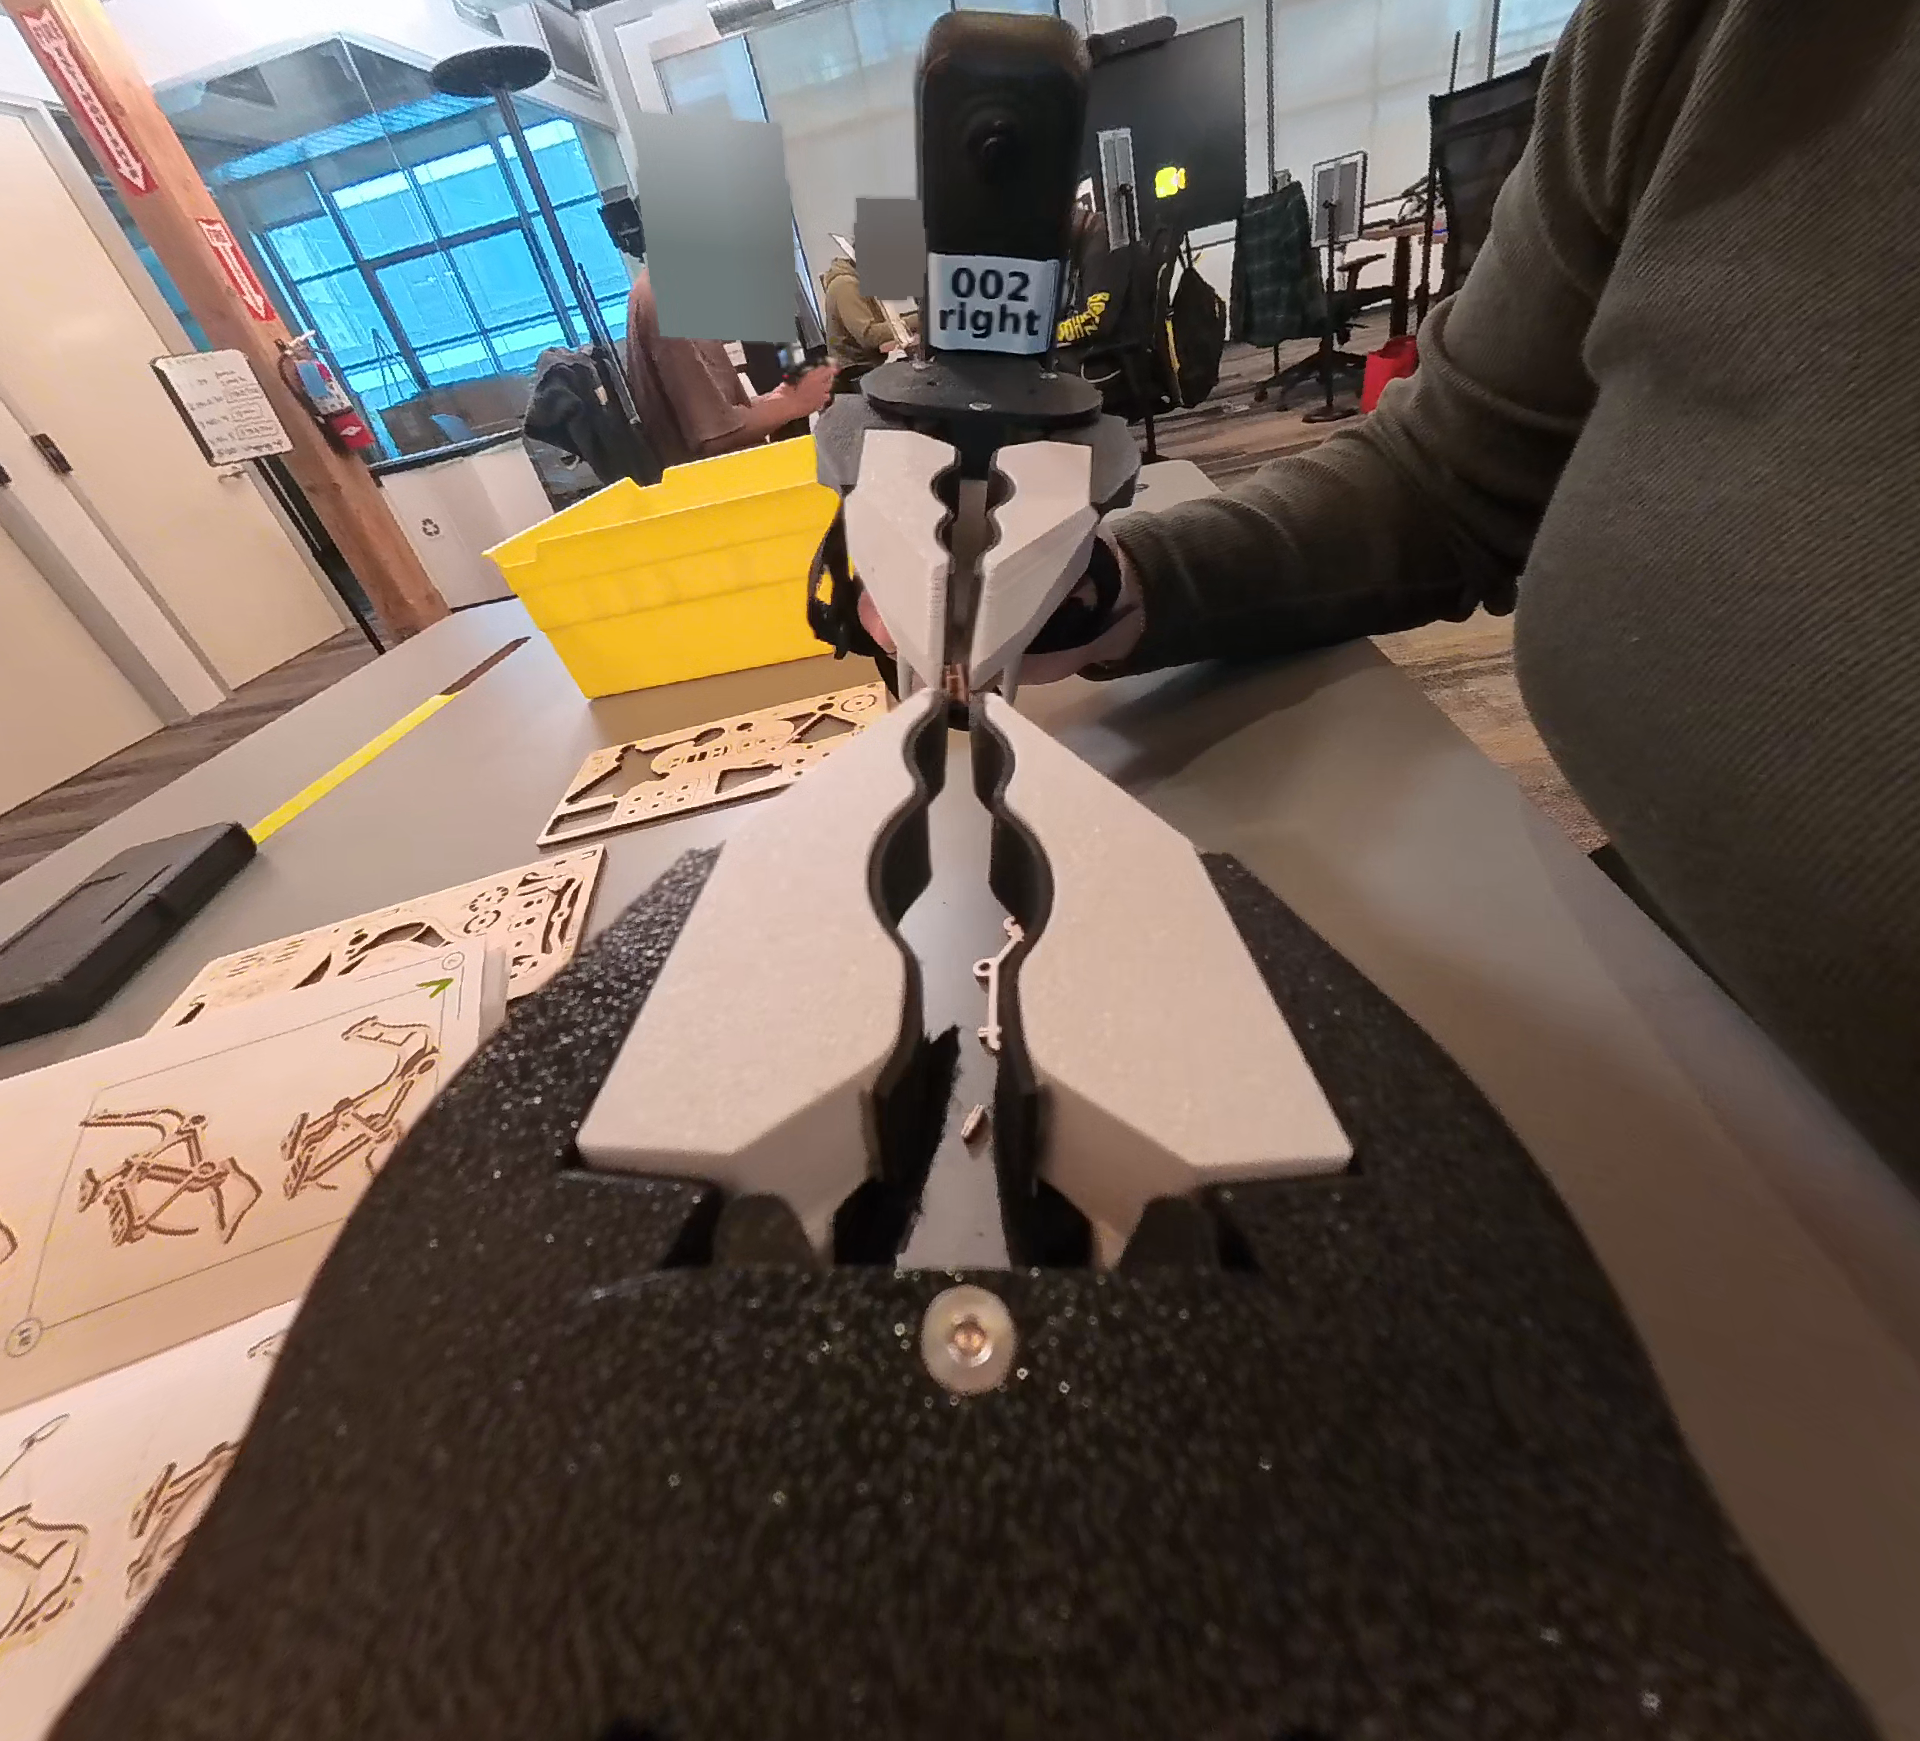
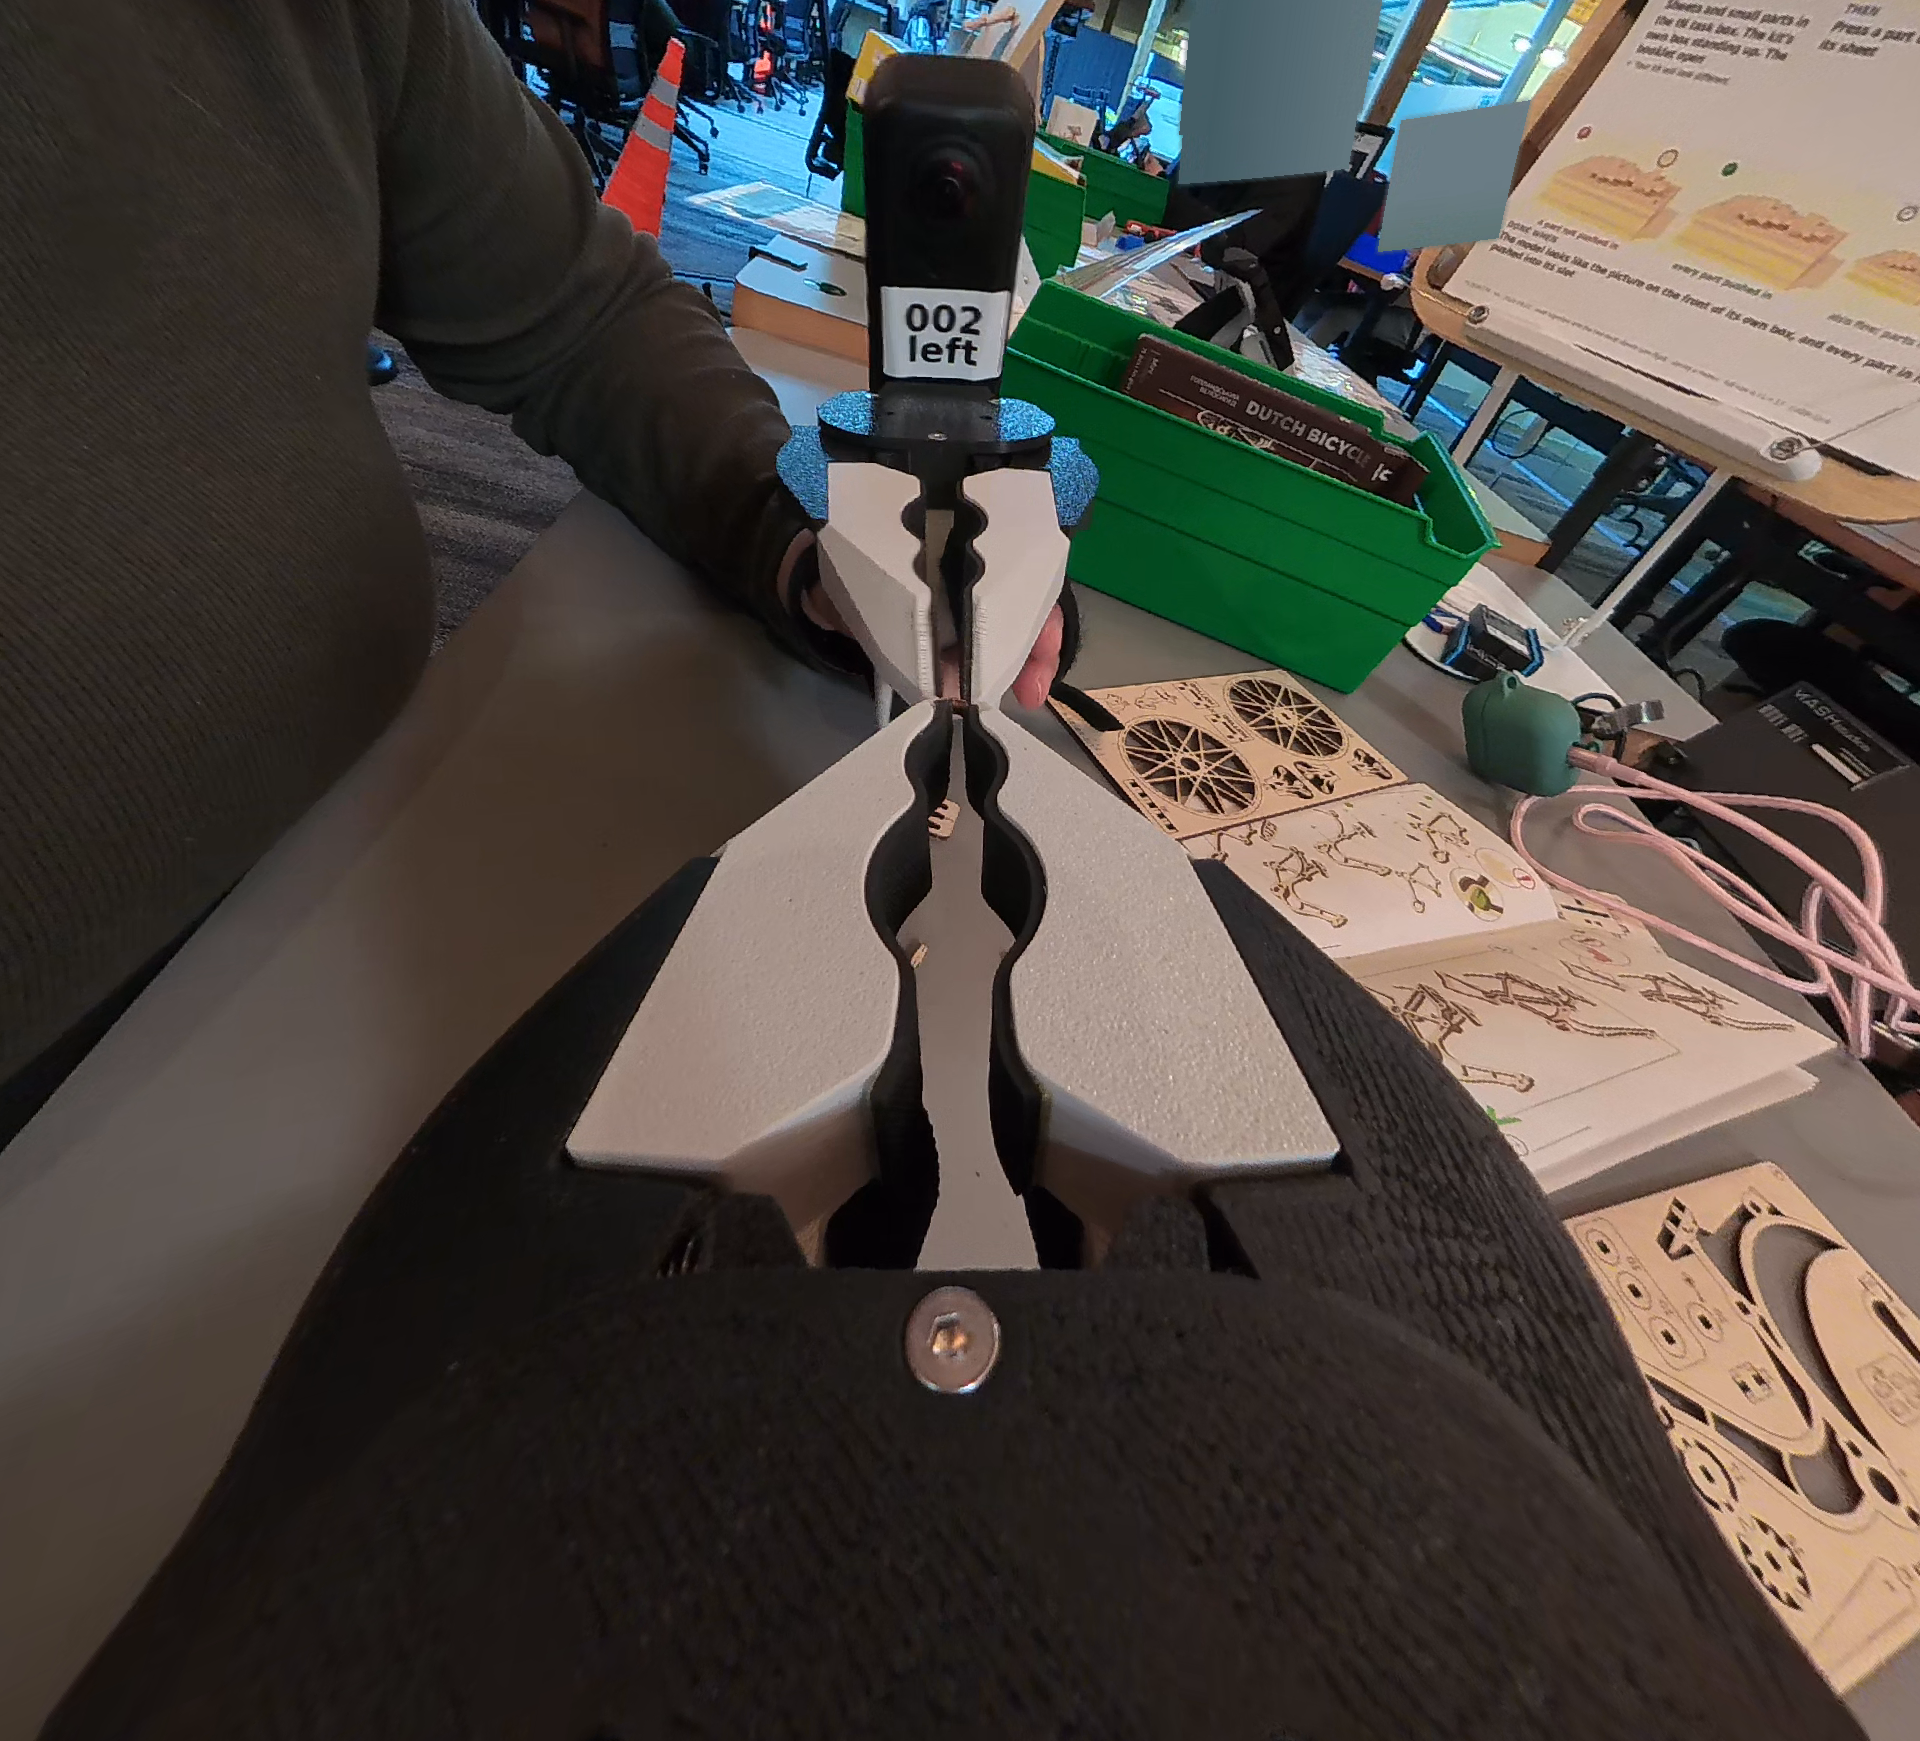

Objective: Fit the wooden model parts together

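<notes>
Left wrist view: both hand-held grippers [image 1: 954,692] pinch wooden part [image 1: 953,677].

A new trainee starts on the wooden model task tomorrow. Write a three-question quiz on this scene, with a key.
1. True or false: the left gripper and the right gripper work at opposite ends of the table.
2. Which colour is the bin that holds the brown kit box? A yellow, B green, C black.
3. Fill in: the wooden sheet lying in front of that bin shows two spoked ___.

Key: 1 false, they meet tip to tip above the table; 2 B; 3 wheels.
</notes>
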`<move>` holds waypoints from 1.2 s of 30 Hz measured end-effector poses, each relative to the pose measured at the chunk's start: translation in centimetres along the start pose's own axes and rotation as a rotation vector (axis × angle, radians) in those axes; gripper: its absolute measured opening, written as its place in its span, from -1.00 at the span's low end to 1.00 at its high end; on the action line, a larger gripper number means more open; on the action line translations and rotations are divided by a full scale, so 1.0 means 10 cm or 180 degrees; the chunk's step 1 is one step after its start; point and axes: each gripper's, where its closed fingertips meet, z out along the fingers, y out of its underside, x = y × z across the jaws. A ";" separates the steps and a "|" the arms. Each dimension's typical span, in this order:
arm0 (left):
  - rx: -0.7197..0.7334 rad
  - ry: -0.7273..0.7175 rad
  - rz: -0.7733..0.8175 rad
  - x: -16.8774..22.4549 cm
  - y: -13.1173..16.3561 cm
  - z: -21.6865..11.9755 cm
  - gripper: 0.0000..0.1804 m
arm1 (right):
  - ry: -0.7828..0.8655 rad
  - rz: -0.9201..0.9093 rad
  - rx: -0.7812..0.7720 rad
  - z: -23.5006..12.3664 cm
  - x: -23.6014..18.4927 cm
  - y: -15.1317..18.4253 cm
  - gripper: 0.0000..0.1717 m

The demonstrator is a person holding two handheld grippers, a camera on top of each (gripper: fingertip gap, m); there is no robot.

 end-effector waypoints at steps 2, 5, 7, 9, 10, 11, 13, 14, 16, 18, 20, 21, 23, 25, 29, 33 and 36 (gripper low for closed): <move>0.0007 0.0003 -0.0017 0.00 0.00 0.00 -1.00 | 0.0002 -0.0001 0.0001 0.01 0.00 -0.01 -1.00; -0.0004 -0.0023 -0.0040 -0.01 -0.01 0.00 -1.00 | 0.0021 0.0010 0.0023 0.00 0.00 -0.03 -1.00; 0.0058 -0.0041 -0.0064 -0.02 -0.06 0.00 -1.00 | 0.0051 0.0039 0.0125 0.01 0.01 -0.06 -0.99; 0.0145 -0.0084 -0.0073 -0.03 -0.11 -0.01 -1.00 | 0.0077 0.0082 0.0270 0.01 0.01 -0.13 -0.96; 0.0187 -0.0104 -0.0071 -0.04 -0.14 -0.02 -1.00 | 0.0071 0.0123 0.0313 0.01 0.01 -0.15 -0.93; 0.0220 -0.0096 -0.0082 -0.03 -0.15 -0.02 -1.00 | 0.0050 0.0182 0.0362 0.03 0.01 -0.17 -0.92; 0.0290 -0.0070 -0.0159 -0.03 -0.18 -0.03 -1.00 | 0.0024 0.0337 0.0562 0.01 0.00 -0.23 -0.91; 0.0330 -0.0048 -0.0200 -0.03 -0.20 -0.04 -1.00 | 0.0033 0.0412 0.0661 0.01 0.01 -0.26 -0.91; 0.0356 -0.0050 -0.0258 -0.04 -0.21 -0.04 -1.00 | 0.0065 0.0494 0.0783 0.00 0.03 -0.30 -0.92; 0.0354 -0.0042 -0.0262 -0.03 -0.20 -0.03 -1.00 | 0.0086 0.0503 0.0826 -0.01 0.04 -0.31 -0.96; 0.0373 -0.0024 -0.0268 -0.02 -0.21 -0.03 -1.00 | 0.0081 0.0486 0.0788 0.00 0.02 -0.30 -0.96; 0.0374 -0.0023 -0.0276 -0.02 -0.21 -0.03 -1.00 | 0.0079 0.0474 0.0785 0.01 0.02 -0.30 -0.96; 0.0376 -0.0008 -0.0303 -0.02 -0.20 -0.02 -1.00 | 0.0066 0.0482 0.0787 0.02 0.01 -0.30 -0.97; 0.0378 -0.0001 -0.0320 -0.02 -0.20 -0.02 -1.00 | 0.0083 0.0476 0.0785 0.02 0.02 -0.29 -0.98; 0.0381 0.0016 -0.0352 -0.01 -0.20 -0.02 -1.00 | 0.0079 0.0482 0.0768 0.02 0.01 -0.29 -0.99; 0.0376 0.0054 -0.0473 -0.01 -0.17 -0.03 -1.00 | 0.0022 0.0526 0.0682 0.02 0.02 -0.24 -0.99; 0.0155 -0.0241 -0.0272 -0.13 -0.08 -0.06 -0.88 | 0.0068 0.0749 0.0474 -0.02 0.11 -0.14 -0.99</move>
